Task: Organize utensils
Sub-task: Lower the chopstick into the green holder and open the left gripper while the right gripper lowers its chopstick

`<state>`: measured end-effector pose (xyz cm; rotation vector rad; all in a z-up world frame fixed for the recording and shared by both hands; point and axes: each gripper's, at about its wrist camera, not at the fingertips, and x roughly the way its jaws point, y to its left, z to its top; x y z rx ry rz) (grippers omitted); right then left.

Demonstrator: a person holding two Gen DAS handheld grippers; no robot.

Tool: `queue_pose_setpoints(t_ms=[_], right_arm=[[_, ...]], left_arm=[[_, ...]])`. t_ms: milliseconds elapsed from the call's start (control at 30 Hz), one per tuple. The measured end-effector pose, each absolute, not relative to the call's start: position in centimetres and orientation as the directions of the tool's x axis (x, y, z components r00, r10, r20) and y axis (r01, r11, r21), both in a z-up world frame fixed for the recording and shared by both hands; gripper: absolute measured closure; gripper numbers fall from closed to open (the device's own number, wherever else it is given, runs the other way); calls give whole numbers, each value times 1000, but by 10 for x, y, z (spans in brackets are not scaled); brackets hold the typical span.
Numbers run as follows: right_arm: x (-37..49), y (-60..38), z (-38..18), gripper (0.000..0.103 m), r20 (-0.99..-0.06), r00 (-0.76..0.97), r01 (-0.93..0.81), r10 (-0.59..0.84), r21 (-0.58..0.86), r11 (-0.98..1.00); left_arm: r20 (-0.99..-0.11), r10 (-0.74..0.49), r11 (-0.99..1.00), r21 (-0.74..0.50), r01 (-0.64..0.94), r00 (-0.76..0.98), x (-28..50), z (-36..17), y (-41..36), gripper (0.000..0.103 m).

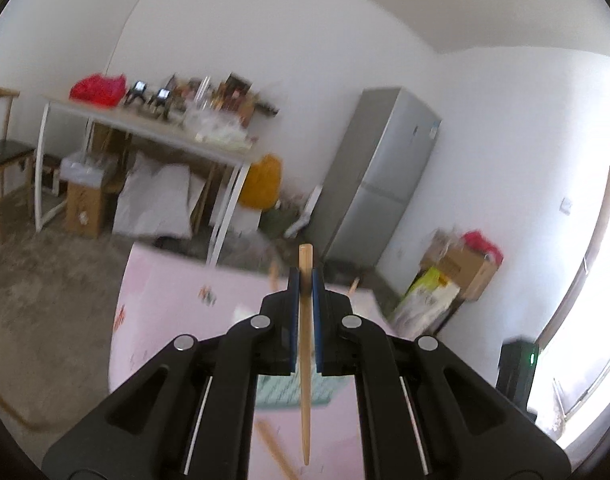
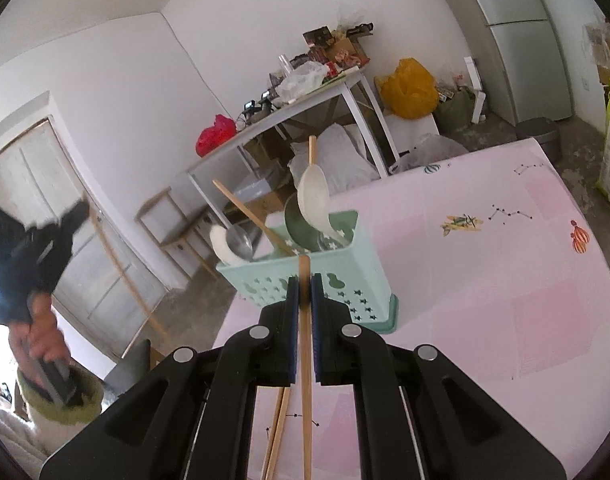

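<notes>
My left gripper (image 1: 304, 280) is shut on a wooden chopstick (image 1: 305, 380) and holds it raised above the pink table (image 1: 165, 320). The mint utensil basket (image 1: 283, 392) shows under the fingers, mostly hidden. My right gripper (image 2: 304, 286) is shut on another wooden chopstick (image 2: 305, 380), just in front of the mint utensil basket (image 2: 345, 284). The basket holds white spoons (image 2: 314, 196), a metal ladle (image 2: 239, 240) and a wooden stick (image 2: 249, 216). Two more chopsticks (image 2: 277, 432) lie on the table below my right gripper.
The pink tablecloth (image 2: 485, 280) spreads to the right of the basket. A loose wooden stick (image 1: 271, 444) lies on the cloth under my left gripper. Behind stand a cluttered white table (image 1: 153, 128), a grey fridge (image 1: 385, 176) and cardboard boxes (image 1: 461, 268).
</notes>
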<state>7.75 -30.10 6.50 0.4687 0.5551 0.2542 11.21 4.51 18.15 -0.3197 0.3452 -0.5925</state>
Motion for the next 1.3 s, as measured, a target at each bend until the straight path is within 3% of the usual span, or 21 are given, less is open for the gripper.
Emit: queue_pose_setpoints(t_ms=[233,667,967,1300], right_arm=[[75,-305,70,97,-423,831,-117,360,500,858],[75,-311,68,97,-423,830,-114,364,510,852],[75,-311,69,97,-424,830,-112,364,511,852],[74,-309,68,97,-433,826,-108,362,508,854]], left_arm=[[-116,-570,784,-373,496,813,142,206,9,98],[-113,-502,821,-374,431,857,196,185,-27,98],[-33,-488,815,-374,442,872,195,205,-24,98],[-151,-459,858,-331,393,875,201,149,-40,98]])
